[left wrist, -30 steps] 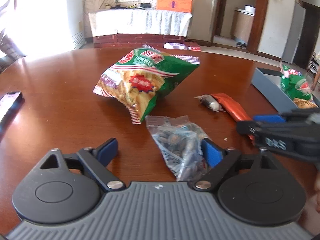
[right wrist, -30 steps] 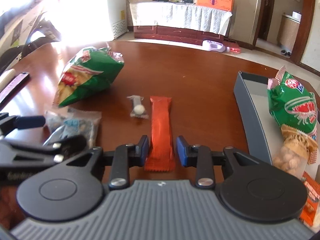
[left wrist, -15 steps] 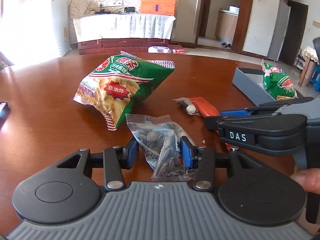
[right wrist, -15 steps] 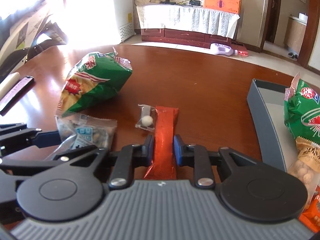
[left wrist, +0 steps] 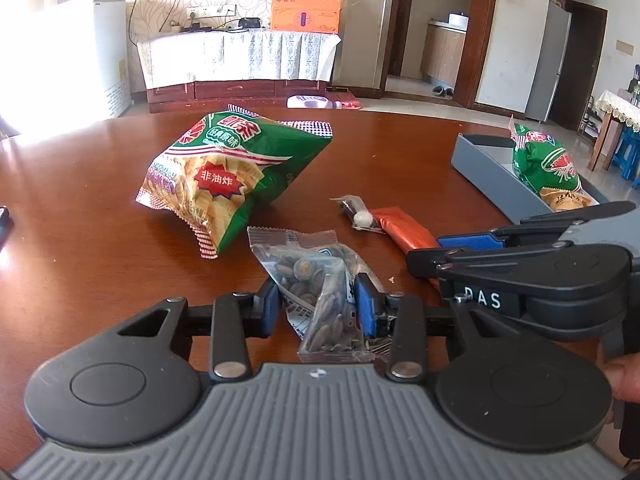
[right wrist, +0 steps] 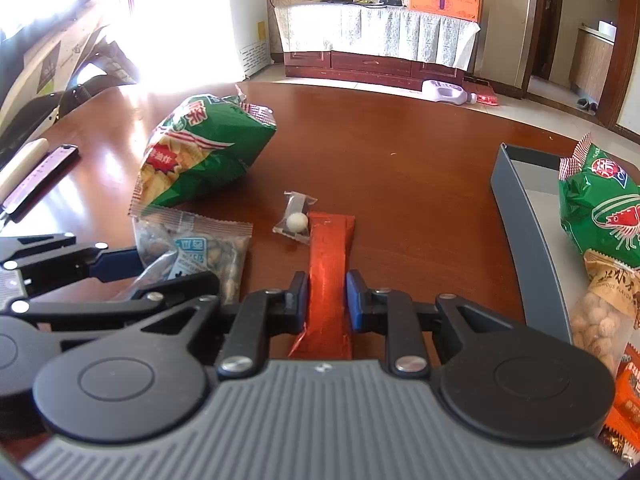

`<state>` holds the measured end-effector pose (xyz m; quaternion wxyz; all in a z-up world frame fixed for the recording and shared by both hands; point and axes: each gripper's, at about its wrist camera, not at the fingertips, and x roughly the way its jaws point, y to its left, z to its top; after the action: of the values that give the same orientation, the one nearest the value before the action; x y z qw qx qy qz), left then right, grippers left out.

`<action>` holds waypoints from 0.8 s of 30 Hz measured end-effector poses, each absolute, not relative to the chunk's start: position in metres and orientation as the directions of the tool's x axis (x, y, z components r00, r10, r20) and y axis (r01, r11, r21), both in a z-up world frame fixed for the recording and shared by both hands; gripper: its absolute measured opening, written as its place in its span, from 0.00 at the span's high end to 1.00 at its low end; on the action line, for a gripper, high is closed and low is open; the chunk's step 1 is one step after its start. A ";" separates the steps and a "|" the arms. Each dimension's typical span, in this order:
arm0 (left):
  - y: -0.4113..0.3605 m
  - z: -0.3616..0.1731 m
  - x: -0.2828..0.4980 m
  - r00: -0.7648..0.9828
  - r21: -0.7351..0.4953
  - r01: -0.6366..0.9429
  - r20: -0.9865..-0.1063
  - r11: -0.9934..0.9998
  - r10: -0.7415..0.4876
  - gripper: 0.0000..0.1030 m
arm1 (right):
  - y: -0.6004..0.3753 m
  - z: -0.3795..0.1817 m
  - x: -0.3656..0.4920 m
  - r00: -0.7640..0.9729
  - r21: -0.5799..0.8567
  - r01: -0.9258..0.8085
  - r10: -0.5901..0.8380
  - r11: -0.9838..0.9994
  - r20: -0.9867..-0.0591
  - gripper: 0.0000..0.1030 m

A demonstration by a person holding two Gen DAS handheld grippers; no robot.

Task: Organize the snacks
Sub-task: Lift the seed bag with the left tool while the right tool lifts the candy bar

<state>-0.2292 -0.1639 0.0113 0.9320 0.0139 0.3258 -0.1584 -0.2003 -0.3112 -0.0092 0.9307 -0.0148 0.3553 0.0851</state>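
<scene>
My left gripper (left wrist: 316, 306) is shut on a clear packet of seeds (left wrist: 316, 280), which also shows in the right wrist view (right wrist: 192, 250). My right gripper (right wrist: 327, 300) is shut on a long orange snack packet (right wrist: 330, 256), whose far end shows in the left wrist view (left wrist: 404, 228). A big green chips bag (left wrist: 232, 168) lies on the brown table beyond both, also seen in the right wrist view (right wrist: 200, 152). A small clear wrapper with a white ball (right wrist: 295, 221) lies beside the orange packet's far end.
A grey tray (right wrist: 520, 216) at the right holds a green shrimp-snack bag (right wrist: 600, 208), a peanut packet (right wrist: 600, 312) and orange packets (right wrist: 628, 396). A dark phone-like object (right wrist: 44, 176) lies at the table's left edge.
Both grippers closed: the left on the seed packet, the right on the orange packet. Both views have risen slightly and moved in.
</scene>
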 end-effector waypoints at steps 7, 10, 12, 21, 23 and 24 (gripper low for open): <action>-0.163 0.013 -0.239 0.749 -0.053 0.293 -0.607 0.955 -0.264 0.58 | -0.307 -0.007 -0.214 0.743 0.029 -0.169 0.147 0.985 -0.653 0.76; -0.161 0.013 -0.243 0.755 -0.048 0.280 -0.606 0.959 -0.250 0.59 | -0.308 -0.005 -0.222 0.746 0.026 -0.170 0.146 0.985 -0.649 0.76; -0.157 0.014 -0.244 0.753 -0.059 0.271 -0.609 0.961 -0.249 0.59 | -0.308 -0.003 -0.225 0.746 0.028 -0.166 0.144 0.986 -0.650 0.76; -0.148 0.014 -0.263 0.750 -0.029 0.268 -0.621 0.963 -0.228 0.58 | -0.310 -0.010 -0.253 0.705 0.055 -0.165 0.156 0.985 -0.691 0.76; -0.147 0.013 -0.265 0.752 -0.029 0.261 -0.620 0.965 -0.222 0.57 | -0.308 -0.010 -0.254 0.709 0.037 -0.157 0.139 0.987 -0.691 0.75; -0.146 0.013 -0.265 0.752 -0.036 0.256 -0.621 0.966 -0.222 0.57 | -0.308 -0.010 -0.254 0.711 0.034 -0.154 0.135 0.987 -0.690 0.75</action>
<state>-0.2648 -0.1456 0.0125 0.9355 0.0258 0.3285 -0.1277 -0.2535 -0.3082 -0.0102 0.9249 -0.0129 0.3719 0.0783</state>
